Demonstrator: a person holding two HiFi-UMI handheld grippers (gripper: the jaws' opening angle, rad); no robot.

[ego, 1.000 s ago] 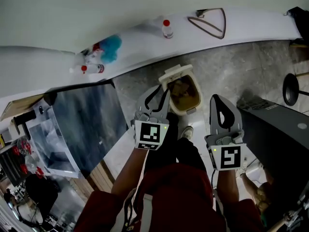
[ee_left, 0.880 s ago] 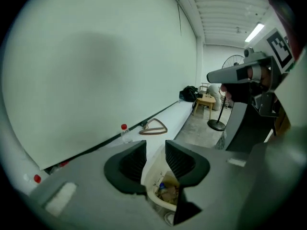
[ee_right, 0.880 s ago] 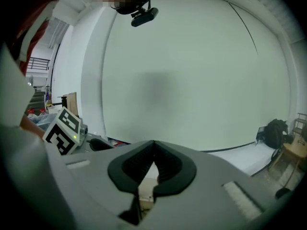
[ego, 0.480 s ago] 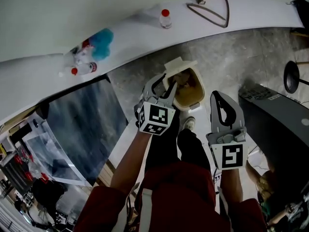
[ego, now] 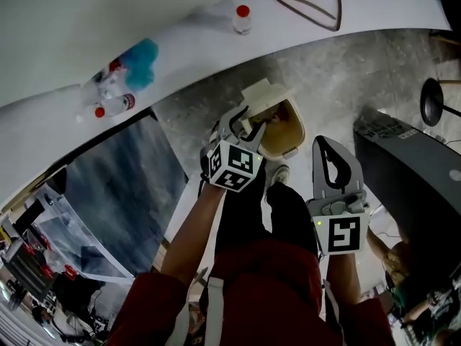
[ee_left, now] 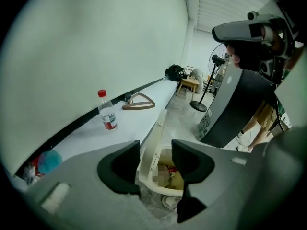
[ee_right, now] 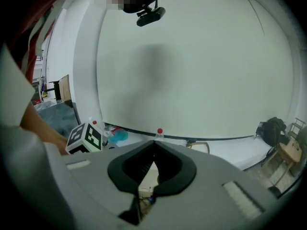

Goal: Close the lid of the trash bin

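Note:
A cream trash bin (ego: 278, 152) stands on the grey floor below me, with its lid (ego: 268, 96) raised at the far side and rubbish inside. My left gripper (ego: 243, 125) is down at the bin's left rim. Its jaws are opening, and in the left gripper view the upright lid (ee_left: 152, 145) shows in the gap of the left gripper (ee_left: 156, 158), with the pads not pressing it. The bin's rim (ee_left: 158, 186) lies just below. My right gripper (ego: 323, 148) hangs to the bin's right, shut and holding nothing. Past the right gripper (ee_right: 154, 143) only a sliver of the lid (ee_right: 147, 176) shows.
A white ledge (ego: 180, 42) runs behind the bin with a red-capped bottle (ego: 242, 19), a wooden hanger (ego: 313, 11) and spray bottles beside a blue cloth (ego: 137, 56). A black cabinet (ego: 410, 171) stands right, a dark glass panel (ego: 115, 186) left, and a stool (ego: 431, 101) far right.
Both grippers have sunk toward the bin. The left one has moved forward to the raised lid and its jaws have spread apart. The right one stays shut.

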